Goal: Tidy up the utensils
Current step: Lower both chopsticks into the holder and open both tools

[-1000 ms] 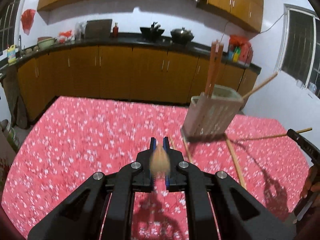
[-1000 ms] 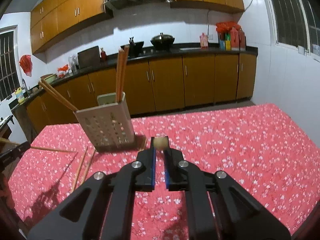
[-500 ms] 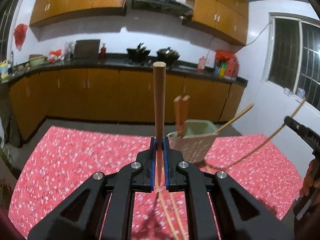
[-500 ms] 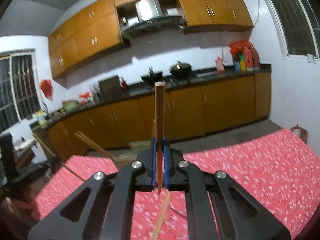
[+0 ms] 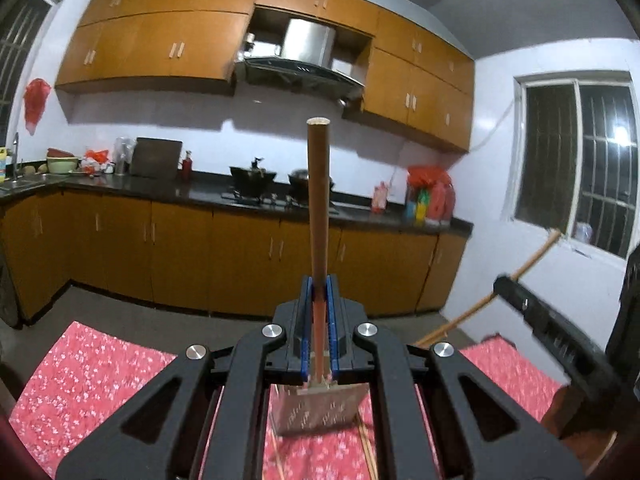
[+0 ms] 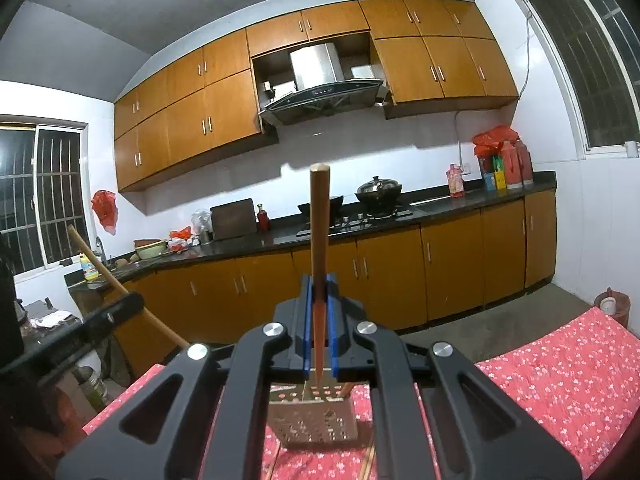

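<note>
Left wrist view puts the left tongs (image 5: 319, 322) nearest, their blue-lined jaws clenched on a round wooden chopstick (image 5: 319, 208) that stands upright out of them, blunt end topmost. Just below and beyond those tongs a pale perforated plastic utensil holder (image 5: 316, 408) sits on the table (image 5: 92, 376), which wears a red cloth printed with small white flowers; loose thin chopsticks (image 5: 368, 452) lie on the cloth beside the holder's base. Off to the right of these tongs the other black tool shows with its own stick slanting up. From the right wrist view, the right tongs (image 6: 319, 322) are likewise clamped on a second wooden chopstick (image 6: 319, 240), upright and tapering downward toward the holder (image 6: 316, 420) directly beneath, where a couple of sticks already rest inside against its wall. Farther off run glossy orange-brown cabinets (image 6: 400, 276) under a dark worktop, carrying a lidded black wok (image 6: 378, 190). No writing is readable anywhere.
</note>
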The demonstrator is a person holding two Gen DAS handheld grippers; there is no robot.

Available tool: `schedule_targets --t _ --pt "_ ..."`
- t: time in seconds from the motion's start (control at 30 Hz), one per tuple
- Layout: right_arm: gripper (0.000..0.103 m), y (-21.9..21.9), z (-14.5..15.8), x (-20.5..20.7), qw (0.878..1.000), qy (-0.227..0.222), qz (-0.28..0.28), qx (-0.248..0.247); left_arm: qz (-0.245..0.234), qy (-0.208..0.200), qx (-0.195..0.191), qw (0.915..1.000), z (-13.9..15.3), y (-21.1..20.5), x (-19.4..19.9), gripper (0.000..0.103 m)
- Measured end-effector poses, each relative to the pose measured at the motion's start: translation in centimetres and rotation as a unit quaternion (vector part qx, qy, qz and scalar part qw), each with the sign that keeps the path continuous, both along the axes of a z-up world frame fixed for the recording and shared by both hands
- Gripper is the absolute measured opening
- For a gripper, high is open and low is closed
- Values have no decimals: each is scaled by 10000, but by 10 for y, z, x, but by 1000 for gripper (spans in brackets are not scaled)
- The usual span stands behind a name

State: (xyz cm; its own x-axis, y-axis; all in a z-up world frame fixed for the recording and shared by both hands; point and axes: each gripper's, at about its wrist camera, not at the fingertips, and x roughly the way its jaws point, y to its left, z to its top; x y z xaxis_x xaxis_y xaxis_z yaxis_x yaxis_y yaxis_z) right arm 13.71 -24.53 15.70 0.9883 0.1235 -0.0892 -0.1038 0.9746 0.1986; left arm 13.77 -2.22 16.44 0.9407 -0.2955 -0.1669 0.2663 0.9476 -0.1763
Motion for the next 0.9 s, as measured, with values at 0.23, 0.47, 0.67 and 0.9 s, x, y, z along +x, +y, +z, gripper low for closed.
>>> schedule_targets --t 0.23,0.47,0.67,0.9 --pt "8 6 -15 40 9992 393 52 -74 139 257 -53 9996 -20 -5 34 7" --pt "8 17 -36 58 9969 730 166 -233 3 695 -53 9976 -46 -12 50 7" --pt "14 20 -46 60 9961 844 198 -164 -34 877 -90 9961 -54 -9 54 8" --pt "15 21 -42 49 9970 743 179 -138 -37 850 -168 9962 -49 -4 49 9"
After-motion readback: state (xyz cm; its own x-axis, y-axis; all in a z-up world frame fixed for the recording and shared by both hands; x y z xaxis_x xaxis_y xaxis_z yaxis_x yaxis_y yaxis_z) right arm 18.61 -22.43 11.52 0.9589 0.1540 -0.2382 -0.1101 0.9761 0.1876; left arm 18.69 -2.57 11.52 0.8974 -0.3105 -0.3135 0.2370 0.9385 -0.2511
